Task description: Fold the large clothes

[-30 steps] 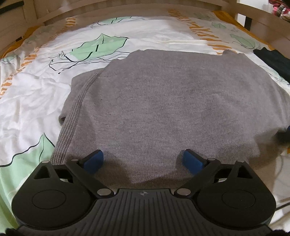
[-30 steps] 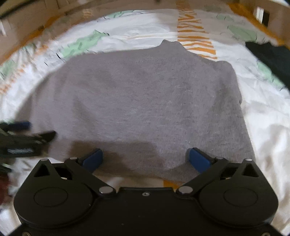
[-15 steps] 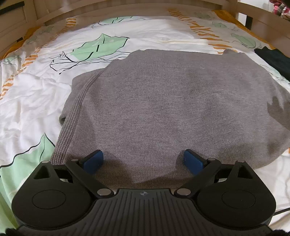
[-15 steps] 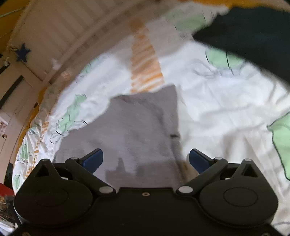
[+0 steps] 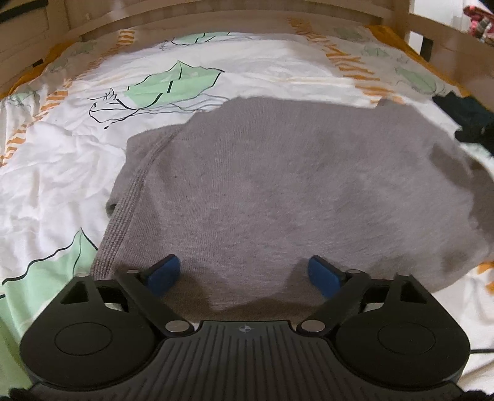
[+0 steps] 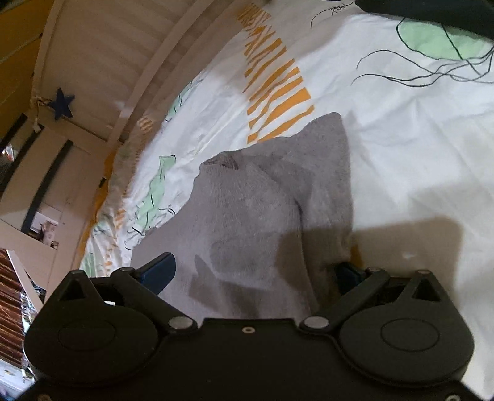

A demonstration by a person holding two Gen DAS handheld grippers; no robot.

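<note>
One grey sweater (image 5: 293, 185), two grippers

We saw the grey sweater (image 5: 278, 185) covering the middle of the left wrist frame, with bare printed duvet (image 5: 55, 172) open along the left side and across the top. A wooden bed rail (image 5: 216, 15) closed off the upper edge, and a dark garment (image 5: 466, 117) blocked the right edge. In the right wrist frame, white duvet lay clear through the right half, while the slatted headboard (image 6: 102, 61) walled the upper left and dark cloth (image 6: 438, 12) crowded the top right corner.
</note>
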